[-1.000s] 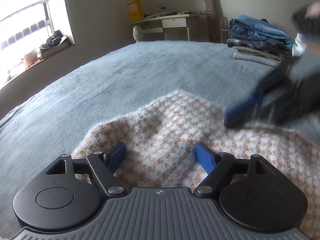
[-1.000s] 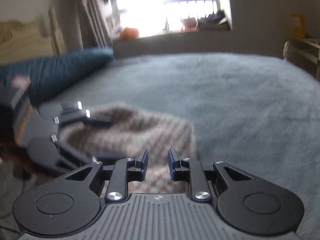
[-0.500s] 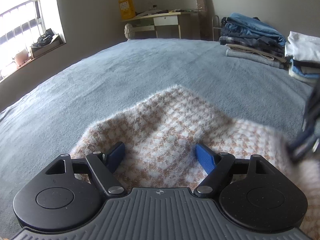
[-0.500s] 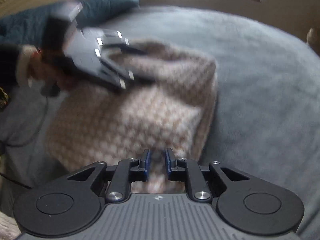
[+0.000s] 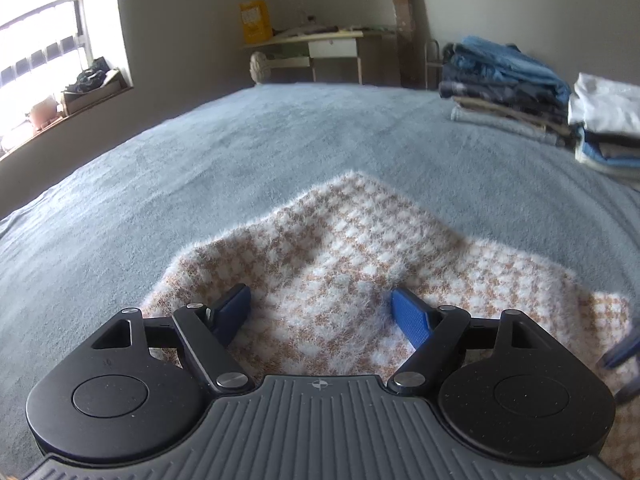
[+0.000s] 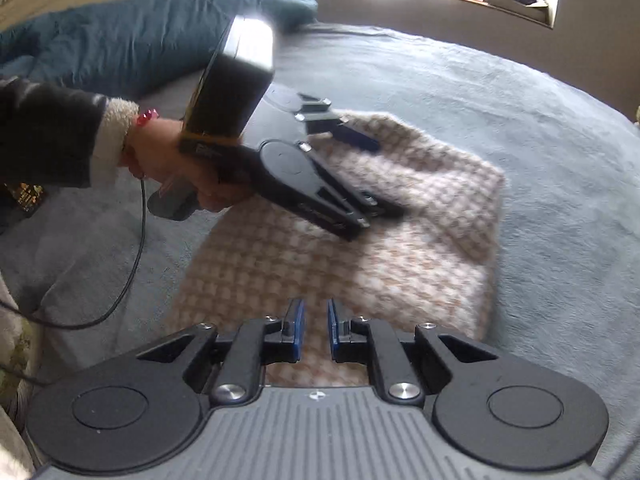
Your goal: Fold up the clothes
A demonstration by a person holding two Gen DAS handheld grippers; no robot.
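A fuzzy tan-and-white checked sweater (image 5: pixel 340 240) lies folded on the grey-blue bedspread (image 5: pixel 240 160). My left gripper (image 5: pixel 318 294) hovers low over its near part, jaws wide open, nothing between the blue pads. The right wrist view shows the same sweater (image 6: pixel 400 264) with a hand (image 6: pixel 168 160) holding the left gripper (image 6: pixel 376 176) over its far side. My right gripper (image 6: pixel 316 312) is above the sweater's near edge, almost shut, with a narrow empty gap. One of its fingers (image 5: pixel 622 350) shows blurred at the right edge of the left wrist view.
Two stacks of folded clothes, one of jeans (image 5: pixel 508 80) and one topped in white (image 5: pixel 608 120), sit at the bed's far right. A teal pillow (image 6: pixel 120 40) lies at the headboard. A black cable (image 6: pixel 132 264) trails from the left gripper. A desk (image 5: pixel 320 44) stands by the wall.
My right gripper pulled back off the sweater, rose and tipped down, so more of the sweater shows; its jaws narrowed slightly. The left gripper stayed put and open.
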